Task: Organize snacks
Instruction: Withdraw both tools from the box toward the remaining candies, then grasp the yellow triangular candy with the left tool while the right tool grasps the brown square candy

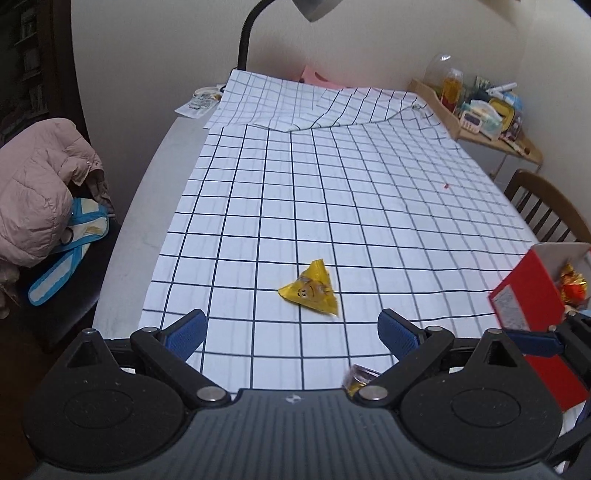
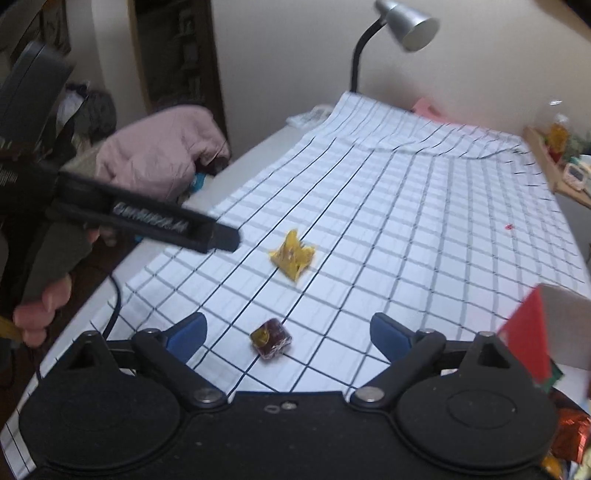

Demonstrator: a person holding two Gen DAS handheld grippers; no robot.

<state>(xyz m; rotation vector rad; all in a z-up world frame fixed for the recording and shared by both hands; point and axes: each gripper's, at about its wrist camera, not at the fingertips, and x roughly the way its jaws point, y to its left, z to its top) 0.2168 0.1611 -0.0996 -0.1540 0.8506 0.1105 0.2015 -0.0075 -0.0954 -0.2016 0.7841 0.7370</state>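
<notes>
A yellow triangular snack packet (image 1: 309,291) lies on the checked cloth, just beyond my left gripper (image 1: 291,328), which is open and empty. A small dark wrapped candy (image 1: 360,378) peeks out by the base of its right finger. In the right wrist view that dark candy cube (image 2: 271,338) sits on the cloth between the spread fingers of my right gripper (image 2: 290,332), untouched. The yellow packet (image 2: 291,258) lies farther ahead. A red box (image 1: 532,306) holding shiny wrapped snacks (image 1: 572,284) stands at the right; the same red box (image 2: 524,339) appears blurred beside my right gripper.
A person's hand (image 2: 40,306) holds the left tool at the left. A gooseneck lamp (image 2: 406,22) stands at the far end. A pink jacket (image 1: 37,192) lies on a seat left of the table. A cluttered wooden shelf (image 1: 480,122) and a chair back (image 1: 543,206) are at the right.
</notes>
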